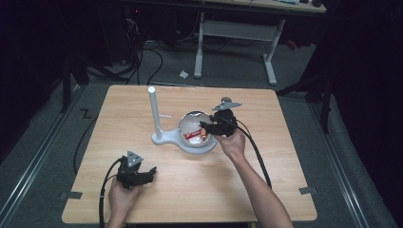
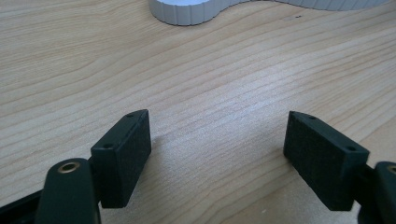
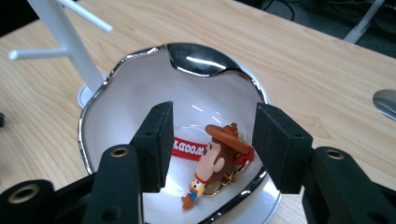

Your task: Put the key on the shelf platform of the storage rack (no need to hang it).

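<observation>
A small cowboy figure keychain with a brown hat and a red strap lies in a white, chrome-rimmed bowl. In the high view the bowl sits on a white stand base beside a tall white post with side pegs. My right gripper hovers open just over the bowl, its jaws on either side of the figure; the high view shows my right gripper at the bowl's right rim. My left gripper rests open low over the bare table near the front left.
The light wooden table has open room at the right and front. The stand's white base edge lies ahead of my left gripper. A shiny metal object rests at the right edge of the right gripper view. Desk legs and cables stand on the floor beyond.
</observation>
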Demonstrator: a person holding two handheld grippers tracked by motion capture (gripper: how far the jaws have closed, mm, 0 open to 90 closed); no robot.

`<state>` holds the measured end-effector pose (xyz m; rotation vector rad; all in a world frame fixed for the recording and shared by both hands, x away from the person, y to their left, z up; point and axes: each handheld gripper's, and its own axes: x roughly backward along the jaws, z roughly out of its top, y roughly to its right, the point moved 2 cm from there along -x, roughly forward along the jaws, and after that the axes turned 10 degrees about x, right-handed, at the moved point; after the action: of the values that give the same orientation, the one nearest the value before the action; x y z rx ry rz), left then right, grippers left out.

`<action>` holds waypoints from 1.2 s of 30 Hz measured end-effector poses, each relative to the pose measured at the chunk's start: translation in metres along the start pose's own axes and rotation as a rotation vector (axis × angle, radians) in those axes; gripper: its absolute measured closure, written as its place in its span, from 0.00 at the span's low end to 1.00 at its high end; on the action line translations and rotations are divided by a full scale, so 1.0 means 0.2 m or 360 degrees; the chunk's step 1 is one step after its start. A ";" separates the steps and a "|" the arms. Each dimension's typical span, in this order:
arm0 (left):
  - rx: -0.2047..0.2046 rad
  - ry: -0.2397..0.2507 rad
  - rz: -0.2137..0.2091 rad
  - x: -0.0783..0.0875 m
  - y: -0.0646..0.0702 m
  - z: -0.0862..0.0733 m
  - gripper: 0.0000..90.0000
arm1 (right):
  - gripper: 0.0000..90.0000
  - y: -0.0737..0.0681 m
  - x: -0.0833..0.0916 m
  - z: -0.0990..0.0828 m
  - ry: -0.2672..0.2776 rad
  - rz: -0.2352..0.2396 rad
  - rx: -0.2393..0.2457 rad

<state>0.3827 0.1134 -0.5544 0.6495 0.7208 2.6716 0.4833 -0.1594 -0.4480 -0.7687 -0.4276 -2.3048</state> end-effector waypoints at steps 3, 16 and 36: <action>0.0001 0.0000 0.0000 0.00 0.00 0.00 0.26 | 0.54 0.00 0.03 0.00 0.0005 -0.0001 -0.0004; 0.0002 0.0001 0.0000 0.00 0.00 0.00 0.26 | 0.54 0.06 0.15 -0.04 0.0068 -0.0049 -0.0051; 0.0004 0.0002 0.0000 0.00 0.00 0.00 0.26 | 0.53 0.14 0.37 -0.08 0.0166 -0.0079 -0.0120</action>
<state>0.3828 0.1134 -0.5543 0.6484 0.7245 2.6717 0.4506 -0.2246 -0.4113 -0.6770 -0.3175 -2.4064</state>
